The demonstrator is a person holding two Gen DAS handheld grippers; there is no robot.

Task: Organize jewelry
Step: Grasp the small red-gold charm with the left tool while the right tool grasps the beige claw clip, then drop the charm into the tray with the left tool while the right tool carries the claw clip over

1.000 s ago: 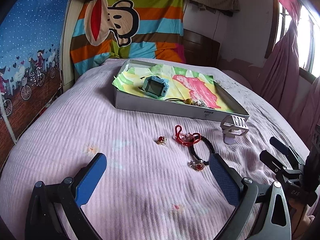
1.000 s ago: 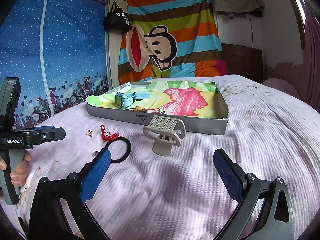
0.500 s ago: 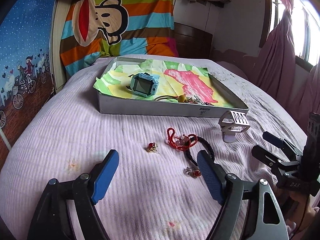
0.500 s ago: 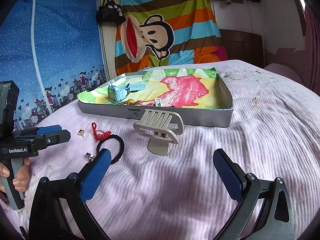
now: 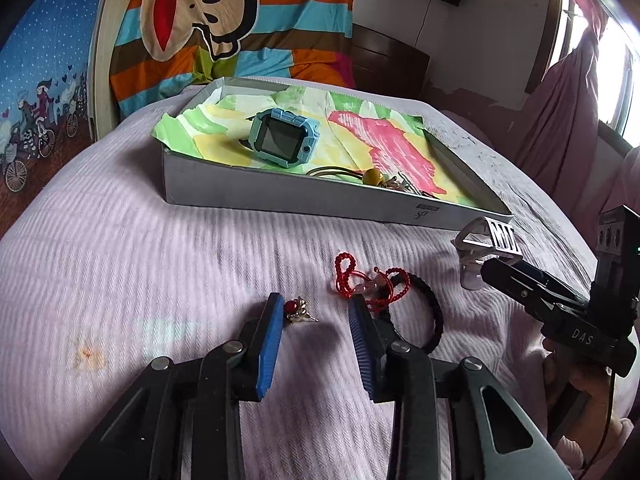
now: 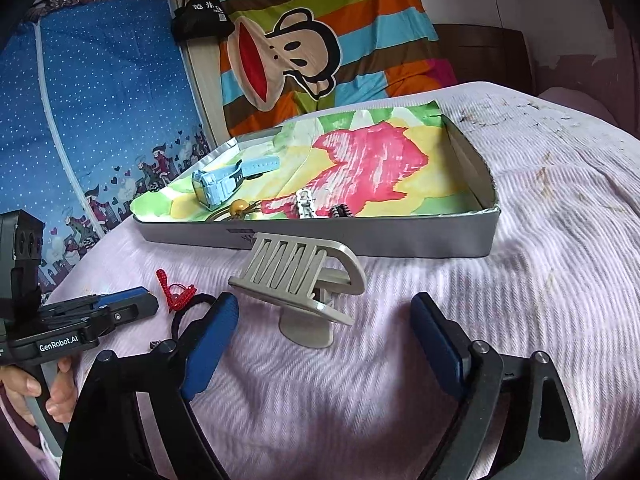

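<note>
Flanking a red-beaded earring (image 5: 297,309), ribbed blue fingers (image 5: 267,344).

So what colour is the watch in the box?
Light blue, with a dark screen; the watch shows best in the left wrist view.

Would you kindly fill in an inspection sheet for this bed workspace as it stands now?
Surface: lilac ribbed bedspread, a few small stains.
Job's things: grey tray holds a blue watch and small pieces; red-stone earring, red cord and black hair band lie loose on the bedspread.
Clutter: grey hair clip in front of the tray.
Grippers: left claw open, narrowed around the earring; right claw open wide, facing the clip.
Cables: thin lead by the right hand.
Surroundings: striped monkey blanket, curtained window.
</note>
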